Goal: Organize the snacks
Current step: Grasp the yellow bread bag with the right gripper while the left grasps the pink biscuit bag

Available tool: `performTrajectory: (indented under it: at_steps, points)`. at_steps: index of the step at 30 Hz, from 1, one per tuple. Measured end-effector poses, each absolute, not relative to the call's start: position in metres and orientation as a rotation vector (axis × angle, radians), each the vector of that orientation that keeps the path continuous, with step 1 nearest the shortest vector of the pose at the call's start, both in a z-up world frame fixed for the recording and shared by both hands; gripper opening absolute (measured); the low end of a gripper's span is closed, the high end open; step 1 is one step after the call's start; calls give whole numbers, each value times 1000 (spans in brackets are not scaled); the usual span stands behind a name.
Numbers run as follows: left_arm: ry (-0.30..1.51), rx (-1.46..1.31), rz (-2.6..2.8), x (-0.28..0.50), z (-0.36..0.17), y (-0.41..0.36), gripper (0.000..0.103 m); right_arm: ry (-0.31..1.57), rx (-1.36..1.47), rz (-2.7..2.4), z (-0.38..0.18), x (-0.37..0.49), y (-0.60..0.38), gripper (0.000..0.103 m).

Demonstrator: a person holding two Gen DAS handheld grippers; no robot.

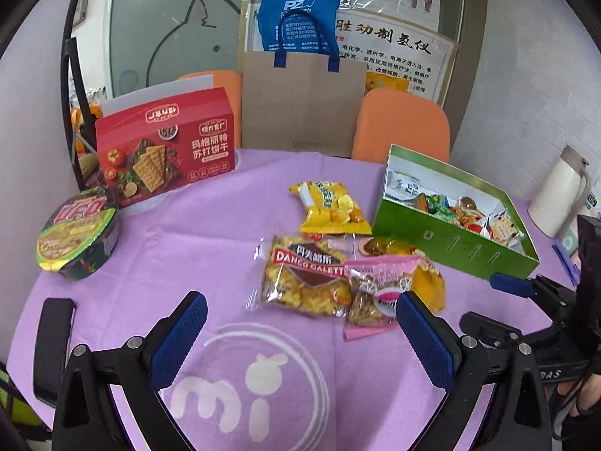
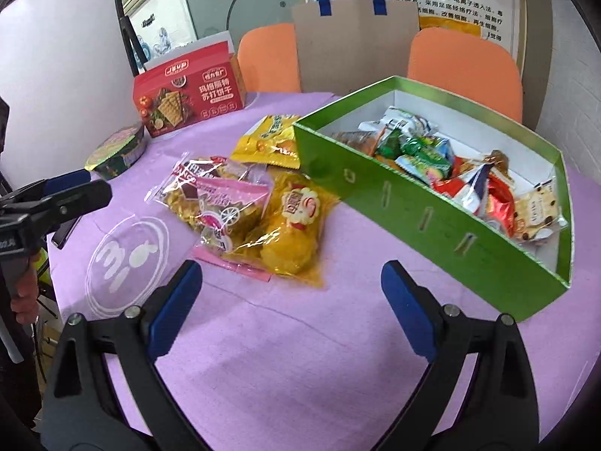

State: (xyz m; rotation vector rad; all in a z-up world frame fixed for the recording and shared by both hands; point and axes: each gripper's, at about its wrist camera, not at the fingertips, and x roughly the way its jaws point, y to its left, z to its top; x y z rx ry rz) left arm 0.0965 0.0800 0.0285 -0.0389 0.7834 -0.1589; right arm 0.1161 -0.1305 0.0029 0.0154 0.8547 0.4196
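A green box (image 1: 443,238) (image 2: 424,218) holding several small snack packets stands at the right of the purple tablecloth. Loose snacks lie left of it: a clear Danco Galette bag (image 1: 304,278) (image 2: 180,188), a pink packet (image 1: 379,293) (image 2: 225,206), a yellow bag (image 2: 293,225) partly under the pink one, and a yellow chips packet (image 1: 330,206) (image 2: 270,139). My left gripper (image 1: 300,312) is open just short of the pile, nothing between its fingers. My right gripper (image 2: 291,278) is open too, hovering near the yellow bag's front edge.
A red cracker box (image 1: 165,146) (image 2: 188,94) stands at the back left, a noodle bowl (image 1: 79,233) (image 2: 116,150) beside it. Two orange chairs (image 1: 402,124) and a cardboard sheet stand behind the table. A white flask (image 1: 559,191) sits far right. A black phone (image 1: 52,349) lies at the left edge.
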Motion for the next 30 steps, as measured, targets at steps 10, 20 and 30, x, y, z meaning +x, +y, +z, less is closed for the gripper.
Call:
performTrajectory:
  at_steps: [10, 20, 30]
  points:
    - [795, -6, -226, 81, 11, 81, 102, 876, -22, 402, -14, 147, -103, 62]
    - [821, 2, -367, 89, 2, 51, 92, 891, -85, 447, -11, 104, -128, 53]
    - [838, 27, -480, 90, 1, 5, 92, 906, -40, 477, -5, 64, -161, 64]
